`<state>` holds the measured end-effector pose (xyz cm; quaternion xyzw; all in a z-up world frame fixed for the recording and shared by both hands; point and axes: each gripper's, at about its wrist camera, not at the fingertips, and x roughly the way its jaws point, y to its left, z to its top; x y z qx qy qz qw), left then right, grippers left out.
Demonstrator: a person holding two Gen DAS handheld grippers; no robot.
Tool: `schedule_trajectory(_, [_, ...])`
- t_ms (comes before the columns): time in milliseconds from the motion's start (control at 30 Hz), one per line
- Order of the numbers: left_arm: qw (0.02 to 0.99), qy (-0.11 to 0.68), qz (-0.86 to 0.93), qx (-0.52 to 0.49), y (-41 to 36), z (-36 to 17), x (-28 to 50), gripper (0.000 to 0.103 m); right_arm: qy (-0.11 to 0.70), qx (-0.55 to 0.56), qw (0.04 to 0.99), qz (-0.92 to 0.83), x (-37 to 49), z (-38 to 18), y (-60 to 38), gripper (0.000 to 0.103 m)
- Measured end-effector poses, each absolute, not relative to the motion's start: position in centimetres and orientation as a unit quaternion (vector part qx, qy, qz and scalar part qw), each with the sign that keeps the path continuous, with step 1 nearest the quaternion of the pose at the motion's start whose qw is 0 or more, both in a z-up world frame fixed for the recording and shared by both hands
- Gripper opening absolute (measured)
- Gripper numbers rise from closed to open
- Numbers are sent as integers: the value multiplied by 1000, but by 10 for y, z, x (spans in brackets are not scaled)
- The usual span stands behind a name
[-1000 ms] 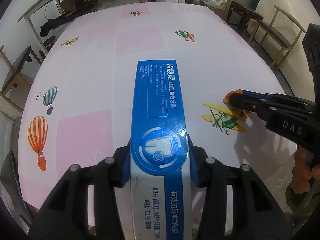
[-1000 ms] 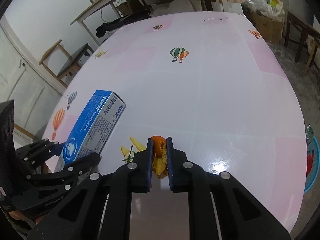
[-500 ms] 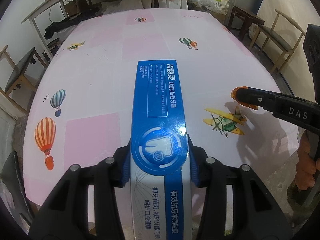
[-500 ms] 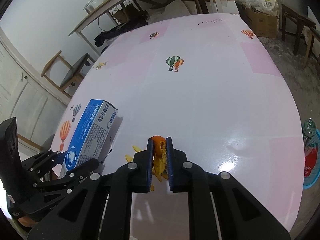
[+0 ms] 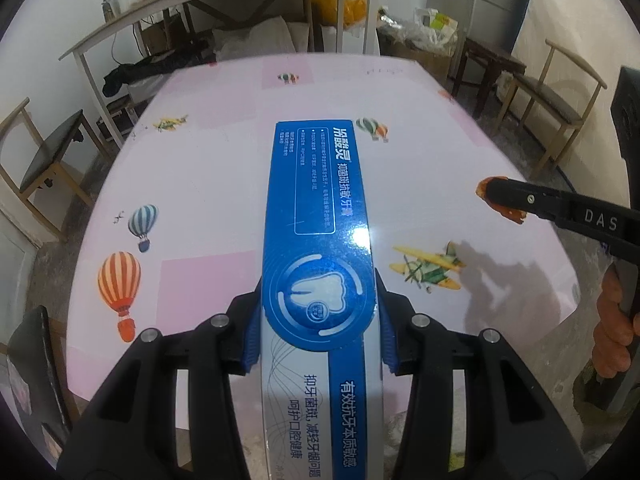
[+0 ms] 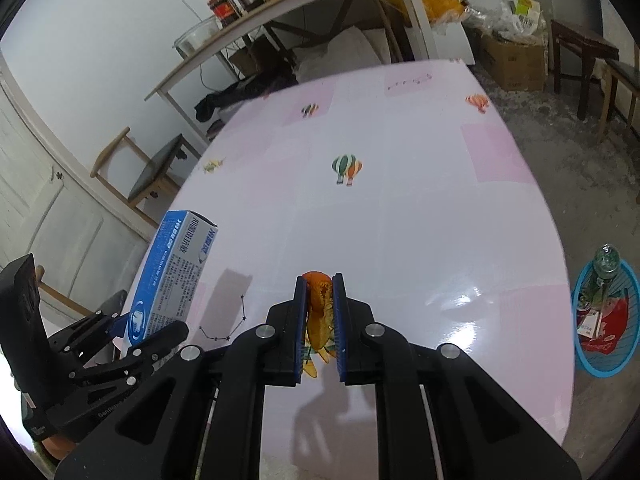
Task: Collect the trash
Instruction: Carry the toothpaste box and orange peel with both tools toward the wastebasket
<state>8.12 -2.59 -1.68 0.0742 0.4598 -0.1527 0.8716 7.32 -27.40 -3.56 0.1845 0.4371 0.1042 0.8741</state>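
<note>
Both claws had lifted clear of the tabletop [image 6: 420, 208] — left claw [image 5: 318, 336] clamping the toothpaste box [image 5: 320, 216], right claw [image 6: 320, 320] pinching the orange peel [image 6: 318, 300]; both pieces now hung ready for the basket [image 6: 624, 364].

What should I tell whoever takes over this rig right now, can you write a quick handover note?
Left gripper: shut on the blue toothpaste box, held clear above the table.
Right gripper: shut on a piece of orange peel, also off the table.
Done: both bits of trash are picked up; no other trash shows on the pink tabletop.
Left: drop both. A blue basket already holding rubbish sits on the floor off the table's right side; it looks the likely place, the peel nearer to it than the box.
</note>
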Motion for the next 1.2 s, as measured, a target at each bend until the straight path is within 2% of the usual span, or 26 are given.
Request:
schedule_trajectory(333, [879, 428, -203, 46, -43, 24, 74, 44, 382, 220, 895, 68, 44, -1, -317, 12])
schedule_trajectory(633, [818, 437, -375, 3, -151, 61, 95, 44, 305, 297, 901, -80, -39, 20, -442, 12])
schedule_trajectory(800, [732, 508, -454, -8, -249, 38, 109, 44, 298, 368, 866, -159, -90, -14, -512, 12])
schedule_trajectory(1000, [656, 601, -456, 2, -352, -28, 116, 44, 325, 465, 795, -214, -123, -97, -571, 12])
schedule_trajectory(1200, [637, 622, -450, 74, -443, -81, 107, 44, 327, 532, 739, -253, -149, -160, -605, 12])
